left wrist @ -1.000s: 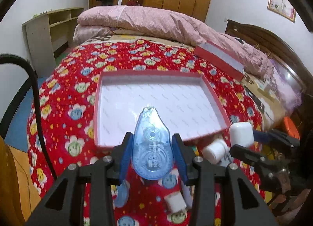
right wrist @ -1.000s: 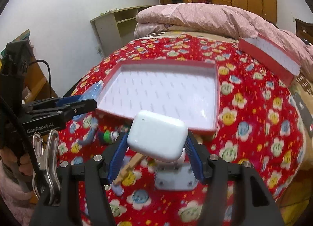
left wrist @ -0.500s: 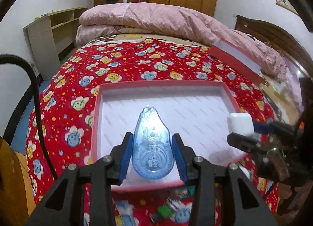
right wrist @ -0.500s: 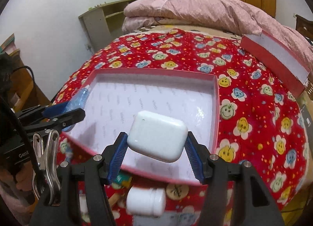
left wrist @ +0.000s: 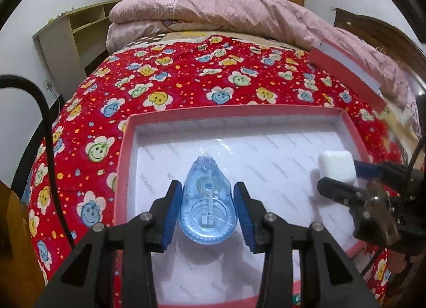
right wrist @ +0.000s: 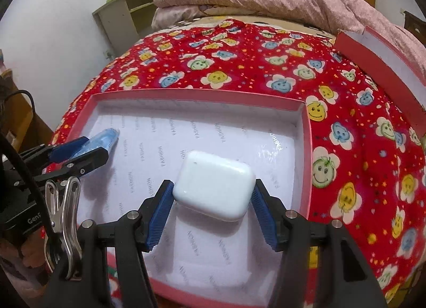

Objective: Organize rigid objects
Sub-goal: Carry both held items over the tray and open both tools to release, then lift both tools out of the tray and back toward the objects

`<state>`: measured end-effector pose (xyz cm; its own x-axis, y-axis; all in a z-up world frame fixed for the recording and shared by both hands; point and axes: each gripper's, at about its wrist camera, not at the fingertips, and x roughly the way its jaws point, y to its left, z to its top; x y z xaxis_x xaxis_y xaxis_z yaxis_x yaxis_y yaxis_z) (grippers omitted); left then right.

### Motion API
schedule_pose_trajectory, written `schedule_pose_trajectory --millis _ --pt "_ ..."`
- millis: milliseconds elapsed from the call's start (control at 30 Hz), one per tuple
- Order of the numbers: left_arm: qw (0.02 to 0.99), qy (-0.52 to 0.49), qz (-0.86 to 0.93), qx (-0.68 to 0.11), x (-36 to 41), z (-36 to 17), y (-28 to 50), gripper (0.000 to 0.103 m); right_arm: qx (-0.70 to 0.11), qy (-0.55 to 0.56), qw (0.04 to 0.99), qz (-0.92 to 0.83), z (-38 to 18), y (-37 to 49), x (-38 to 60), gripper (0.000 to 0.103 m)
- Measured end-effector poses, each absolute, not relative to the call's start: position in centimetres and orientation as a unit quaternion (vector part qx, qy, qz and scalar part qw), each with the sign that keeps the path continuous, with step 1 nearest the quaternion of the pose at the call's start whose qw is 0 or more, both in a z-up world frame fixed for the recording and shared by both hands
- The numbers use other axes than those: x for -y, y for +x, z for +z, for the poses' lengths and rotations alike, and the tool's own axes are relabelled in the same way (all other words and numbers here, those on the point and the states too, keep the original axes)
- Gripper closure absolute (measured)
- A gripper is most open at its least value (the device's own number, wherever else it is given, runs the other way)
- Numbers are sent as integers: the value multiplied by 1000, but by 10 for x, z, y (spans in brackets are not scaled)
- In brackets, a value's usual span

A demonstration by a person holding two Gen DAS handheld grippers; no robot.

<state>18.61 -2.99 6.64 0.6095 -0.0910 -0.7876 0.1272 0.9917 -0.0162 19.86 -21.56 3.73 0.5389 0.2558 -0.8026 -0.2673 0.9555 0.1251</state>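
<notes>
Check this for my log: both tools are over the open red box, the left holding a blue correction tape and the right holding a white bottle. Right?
Nearly. The right tool holds a white rounded-corner case, not a bottle, as the right wrist view shows. The rest stands: the left tool holds the blue correction tape, both over the open red box.

1. The left gripper (left wrist: 208, 213) is black, with ribbed blue pads (left wrist: 171, 216) and silver screws.
2. The right gripper (right wrist: 212, 210) matches it.
3. A black cable (left wrist: 46, 132) curves on the left.
4. A metal clip (right wrist: 62, 217) hangs beside white "Gen" lettering.
</notes>
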Motion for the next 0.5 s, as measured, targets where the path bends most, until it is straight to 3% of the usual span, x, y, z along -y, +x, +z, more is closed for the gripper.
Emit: schedule_pose_trajectory --millis 300,500 --pt "893 24 -58 -446 33 57 193 59 -449 -24 881 147 33 202 213 42" --pt "894 21 -63 -442 32 65 189 47 -449 -26 881 147 34 202 211 40"
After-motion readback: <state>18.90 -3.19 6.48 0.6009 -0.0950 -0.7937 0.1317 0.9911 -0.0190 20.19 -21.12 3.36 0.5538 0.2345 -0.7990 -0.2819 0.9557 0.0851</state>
